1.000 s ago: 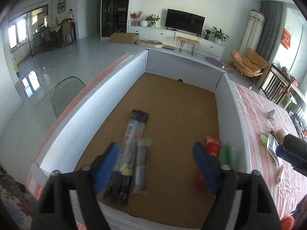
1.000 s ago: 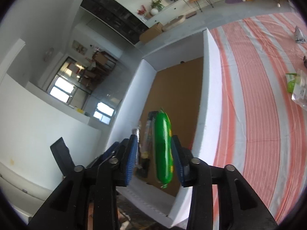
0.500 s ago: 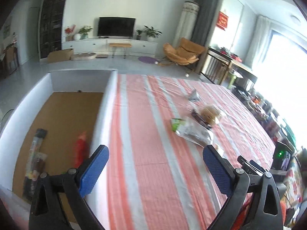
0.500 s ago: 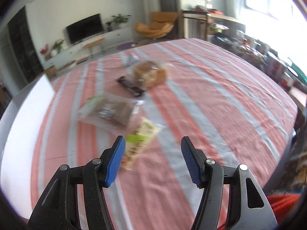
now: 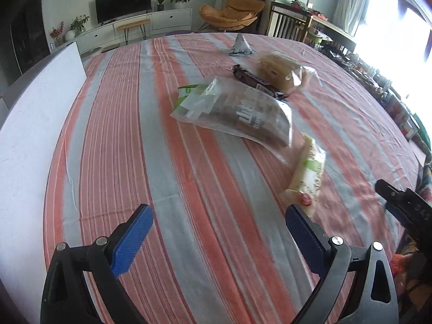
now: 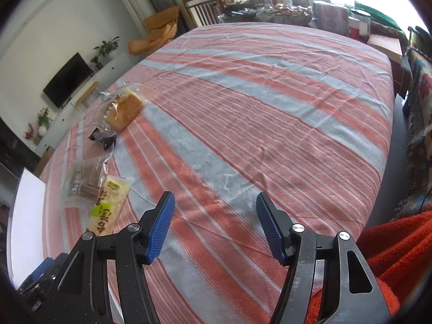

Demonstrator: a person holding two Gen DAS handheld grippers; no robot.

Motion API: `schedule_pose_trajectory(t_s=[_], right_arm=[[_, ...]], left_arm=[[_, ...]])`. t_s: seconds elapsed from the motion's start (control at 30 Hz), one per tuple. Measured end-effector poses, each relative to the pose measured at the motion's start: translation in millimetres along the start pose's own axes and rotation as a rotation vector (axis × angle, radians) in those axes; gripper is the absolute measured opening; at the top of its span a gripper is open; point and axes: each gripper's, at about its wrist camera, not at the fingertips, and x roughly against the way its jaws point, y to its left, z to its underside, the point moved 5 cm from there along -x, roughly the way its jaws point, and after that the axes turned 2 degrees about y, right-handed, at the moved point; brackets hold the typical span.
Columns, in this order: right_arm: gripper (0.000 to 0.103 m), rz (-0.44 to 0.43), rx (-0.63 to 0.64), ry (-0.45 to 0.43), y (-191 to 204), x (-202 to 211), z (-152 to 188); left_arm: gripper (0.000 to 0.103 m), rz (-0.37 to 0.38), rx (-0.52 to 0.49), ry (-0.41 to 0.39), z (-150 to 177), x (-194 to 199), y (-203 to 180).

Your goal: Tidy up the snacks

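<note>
The table (image 5: 189, 216) under its striped red, grey and white cloth fills most of what I see, and along its left edge stands the white wall of the big box (image 5: 35, 124); from here I cannot see inside it. The snacks lie in a loose cluster on the cloth, well apart from the box. Largest is a clear bag of brown biscuits (image 5: 237, 110), with white lettering too blurred to read, lying over a green-and-white packet (image 5: 186, 93). Beyond it sits a bagged bread loaf (image 5: 280, 71), a dark wrapped bar (image 5: 256, 79) touching its near side, and farther off a small grey pyramid-shaped packet (image 5: 241, 46). Nearest the claws is a long pale packet with a bright green label (image 6: 109, 206) carrying Chinese characters and some Latin letters I cannot make out. The left gripper (image 5: 218, 232) hangs over bare cloth with its blue pads spread very wide and nothing between them; the pale packet's end lies just beside its right pad. The right gripper (image 6: 214, 226) has its jaws opening, moderately wide, empty, over bare cloth to the right of that packet. An orange-red sleeve (image 6: 399, 256) shows at the lower right.
</note>
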Motion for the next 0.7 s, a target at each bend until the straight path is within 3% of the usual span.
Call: schedule_pose_trajectory(t_s=[0.13,0.23,0.7], right_arm=[[0.075,0.005,0.023,-0.001,4.8,-2.8,1.4],[0.078,0.016,0.043,-0.001,8.9,-4.7,1.8],[0.084,0.054,0.088,0.0,17.0,-10.0,4.0]], left_arm=[[0.098,-0.05,0.01,-0.007,2.7,-17.5,19.9],[0.101,-0.093,-0.049,-0.051,9.1,-18.5,20.9],[0.103,-0.084,-0.042,-0.043,7.6,-18.9,23.7]])
